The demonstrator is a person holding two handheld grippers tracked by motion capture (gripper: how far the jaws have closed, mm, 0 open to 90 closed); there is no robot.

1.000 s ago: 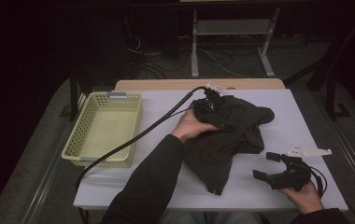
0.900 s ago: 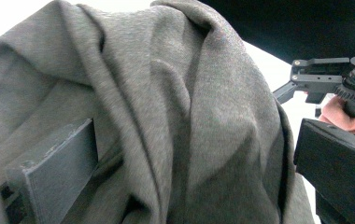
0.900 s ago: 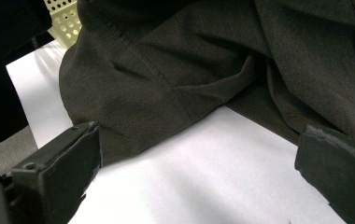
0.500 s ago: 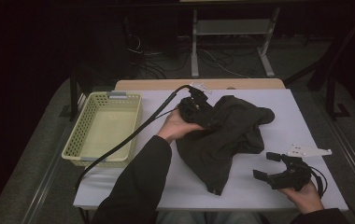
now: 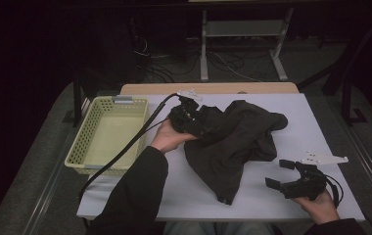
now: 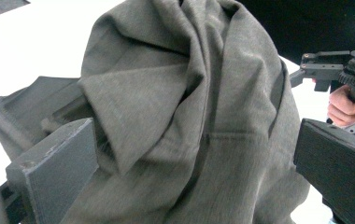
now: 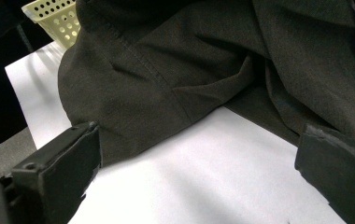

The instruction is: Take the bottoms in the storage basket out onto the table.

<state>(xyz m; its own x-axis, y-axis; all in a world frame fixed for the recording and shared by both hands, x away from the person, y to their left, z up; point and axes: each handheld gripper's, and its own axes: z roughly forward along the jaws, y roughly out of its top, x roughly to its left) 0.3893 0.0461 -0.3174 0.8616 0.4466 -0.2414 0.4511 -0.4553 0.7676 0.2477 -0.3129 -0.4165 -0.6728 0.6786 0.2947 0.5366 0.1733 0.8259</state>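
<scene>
A dark grey garment (image 5: 238,139) lies crumpled on the white table (image 5: 184,196). My left gripper (image 5: 190,116) sits at the garment's upper left edge, held by a hand in a dark sleeve. In the left gripper view the jaws of that gripper (image 6: 194,154) stand wide apart, open, with folds of the garment (image 6: 180,93) bunched between them. My right gripper (image 5: 281,172) rests low near the table's front right, open, its jaws pointing left at the cloth. Seen from the right gripper (image 7: 199,172), the garment's hem (image 7: 133,51) lies just ahead on bare table.
A pale yellow perforated basket (image 5: 83,142) stands at the table's left end, with nothing in it. The left gripper's black cable (image 5: 125,147) runs over the basket's near right corner. The table's front strip is bare. Dark floor, cables and a metal stand lie beyond the far edge.
My left gripper has slid leftward from over the garment's top to its upper left edge. The right gripper has stayed in place.
</scene>
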